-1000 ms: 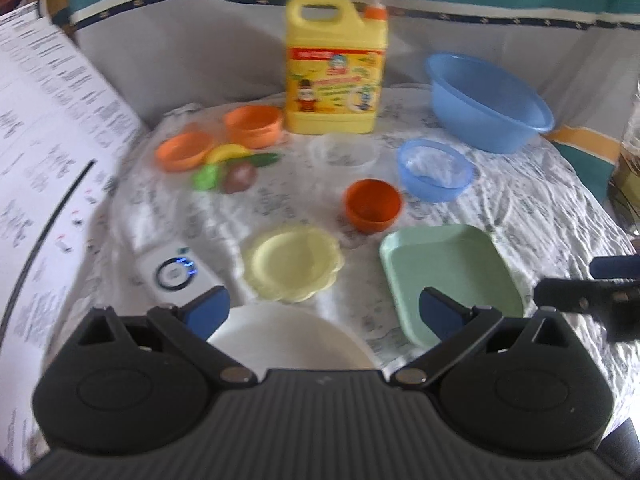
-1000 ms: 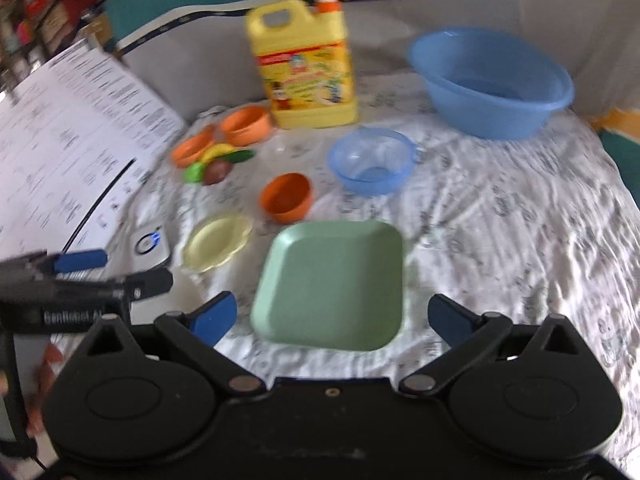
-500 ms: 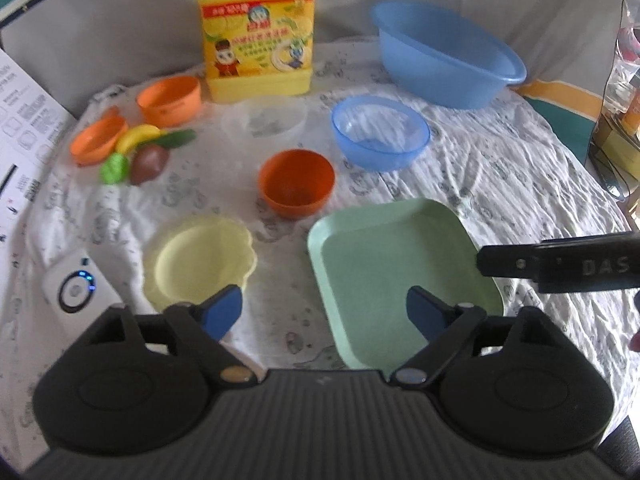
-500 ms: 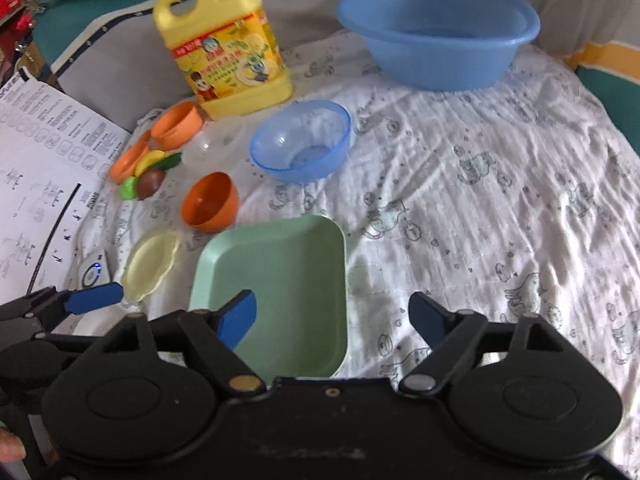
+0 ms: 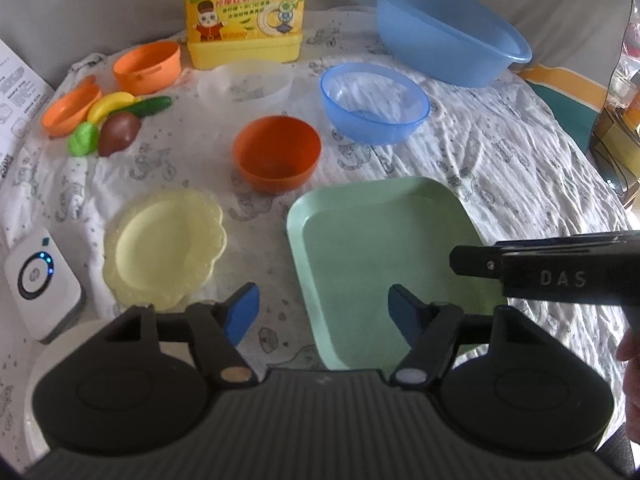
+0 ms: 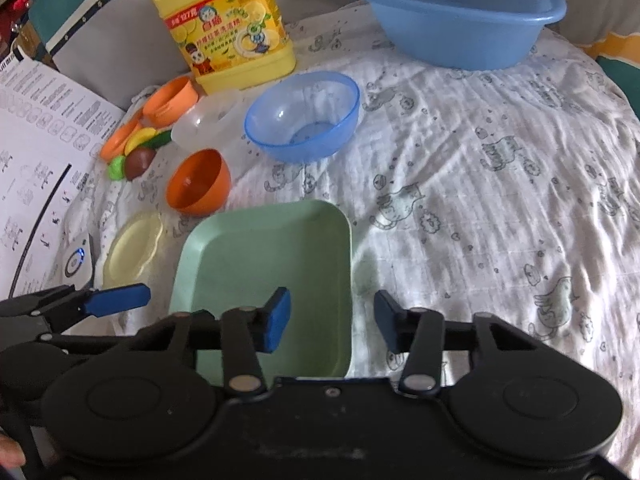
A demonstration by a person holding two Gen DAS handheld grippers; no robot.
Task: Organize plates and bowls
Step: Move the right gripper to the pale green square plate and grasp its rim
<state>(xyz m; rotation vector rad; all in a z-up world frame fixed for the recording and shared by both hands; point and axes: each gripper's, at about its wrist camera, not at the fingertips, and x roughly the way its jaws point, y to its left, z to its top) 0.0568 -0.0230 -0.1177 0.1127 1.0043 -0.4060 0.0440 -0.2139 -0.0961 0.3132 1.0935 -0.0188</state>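
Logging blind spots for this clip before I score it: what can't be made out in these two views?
- White plate, left wrist view: mostly hidden behind the left gripper; its shape is unclear.
- Green square plate, both views: near edge covered by gripper bodies.
- Detergent jug, left wrist view: top cut off by the frame.
- Right gripper: whether its fingers touch the green plate's rim is unclear.

A rumpled white cloth (image 6: 480,184) printed with small grey animals covers the surface. At twelve o'clock, a grey backing (image 5: 100,12) rises behind it. At nine o'clock, printed paper sheets (image 6: 36,132) lean. Soft daylight falls throughout.
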